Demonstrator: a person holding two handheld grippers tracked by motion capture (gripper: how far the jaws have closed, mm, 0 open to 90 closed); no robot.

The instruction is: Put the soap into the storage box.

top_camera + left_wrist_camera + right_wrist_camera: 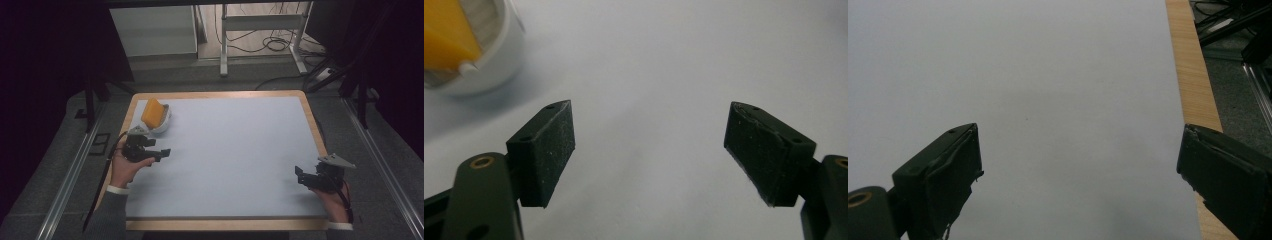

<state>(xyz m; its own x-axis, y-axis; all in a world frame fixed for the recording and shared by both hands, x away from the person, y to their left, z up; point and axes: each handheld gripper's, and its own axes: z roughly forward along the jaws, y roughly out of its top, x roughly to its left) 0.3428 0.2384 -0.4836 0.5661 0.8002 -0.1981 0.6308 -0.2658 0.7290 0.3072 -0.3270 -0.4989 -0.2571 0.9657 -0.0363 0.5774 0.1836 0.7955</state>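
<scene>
The left gripper (649, 150) is open and empty, the bowl (494, 65) with sponge (444, 35) just beyond its fingers; the right gripper (1078, 175) waits open.

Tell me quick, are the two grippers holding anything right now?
Left gripper: open, holding nothing; the white bowl with the orange thing sits apart from it.
Right gripper: open, holding nothing.

Mat (240, 150) open; white bowl (162, 122), probably sponge-filled, blocks far-left corner.
</scene>
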